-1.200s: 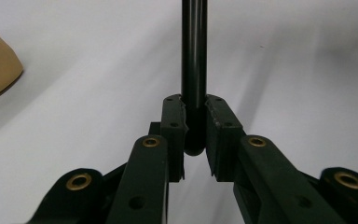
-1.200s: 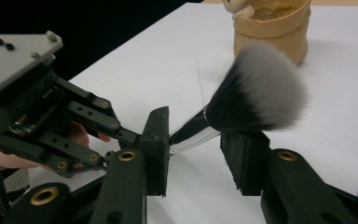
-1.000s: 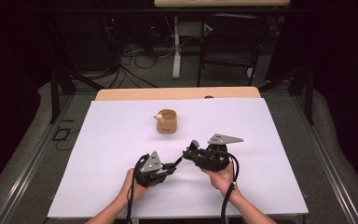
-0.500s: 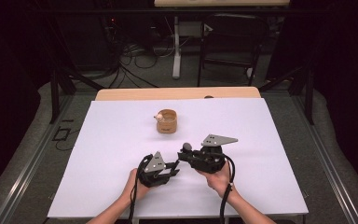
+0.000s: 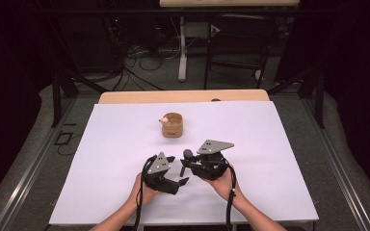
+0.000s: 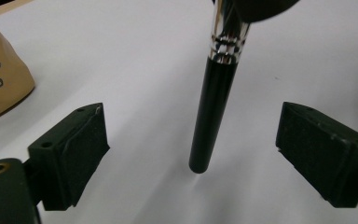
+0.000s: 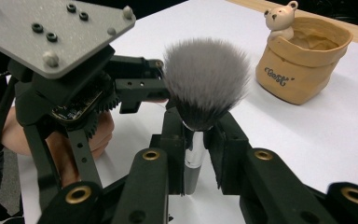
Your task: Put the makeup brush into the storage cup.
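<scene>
A makeup brush (image 7: 207, 81) with a grey fluffy head, a silver ferrule and a black handle (image 6: 214, 107) stands upright above the white table. My right gripper (image 7: 196, 140) is shut on its ferrule, just under the bristles. My left gripper (image 6: 193, 151) has just been opening: its jaws now stand wide on either side of the handle's lower end, and the pads (image 6: 81, 149) do not touch it. In the high view the left gripper (image 5: 182, 182) and the right gripper (image 5: 188, 166) meet near the table's front middle, the brush head (image 5: 188, 154) between them.
A tan sack-shaped cup (image 5: 173, 125) with a small bear figure (image 7: 282, 16) on its rim stands behind the grippers at mid table. White sheet (image 5: 115, 144) covers the table, and a wooden edge (image 5: 183, 96) shows at the back. Chairs and cables lie beyond.
The left gripper's jaws have opened and let go of the brush handle. The right gripper, still holding the brush, has shifted a little left and nearer. The left hand has stayed put.
</scene>
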Tool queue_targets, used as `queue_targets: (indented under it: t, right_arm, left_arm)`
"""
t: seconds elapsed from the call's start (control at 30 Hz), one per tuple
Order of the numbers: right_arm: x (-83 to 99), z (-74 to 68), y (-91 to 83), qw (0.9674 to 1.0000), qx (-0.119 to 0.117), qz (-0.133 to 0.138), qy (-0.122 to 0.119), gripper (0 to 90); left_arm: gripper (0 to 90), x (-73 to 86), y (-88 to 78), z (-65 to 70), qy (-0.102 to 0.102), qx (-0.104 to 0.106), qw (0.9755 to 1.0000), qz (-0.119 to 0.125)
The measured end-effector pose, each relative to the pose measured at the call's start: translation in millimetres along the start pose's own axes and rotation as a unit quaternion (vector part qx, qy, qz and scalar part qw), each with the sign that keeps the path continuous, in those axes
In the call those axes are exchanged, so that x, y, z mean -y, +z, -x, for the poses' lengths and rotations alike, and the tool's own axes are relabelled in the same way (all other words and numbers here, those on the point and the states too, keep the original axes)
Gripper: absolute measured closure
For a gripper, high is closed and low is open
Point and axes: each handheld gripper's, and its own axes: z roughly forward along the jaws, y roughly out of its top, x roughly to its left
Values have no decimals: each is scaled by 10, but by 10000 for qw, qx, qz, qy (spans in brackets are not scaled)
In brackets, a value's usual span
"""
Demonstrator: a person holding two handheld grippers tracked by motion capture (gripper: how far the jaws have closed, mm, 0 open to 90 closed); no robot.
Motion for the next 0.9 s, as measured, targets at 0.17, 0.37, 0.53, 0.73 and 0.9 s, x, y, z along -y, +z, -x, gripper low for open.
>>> queue_targets:
  t: [0.17, 0.37, 0.53, 0.73, 0.9]
  right_arm:
    - [-16, -22, 30, 9997, 88, -121, -177, 769]
    - [-20, -40, 58, 9994, 124, -171, -262, 769]
    - [-23, -35, 50, 9993, 166, -162, -291, 769]
    - [-18, -46, 56, 9988, 219, -185, -387, 769]
    - [-17, -44, 57, 9989, 205, -172, -387, 769]
  left_arm:
    - [6, -28, 11, 19, -11, 8, 10000, 65]
    - [200, -42, -38, 12, -14, 73, 9995, 301]
    - [432, -40, -80, 2, -12, 105, 9988, 485]
    - [628, -19, -93, -27, -174, 277, 9974, 645]
    - [701, -13, -93, -31, -169, 337, 9970, 676]
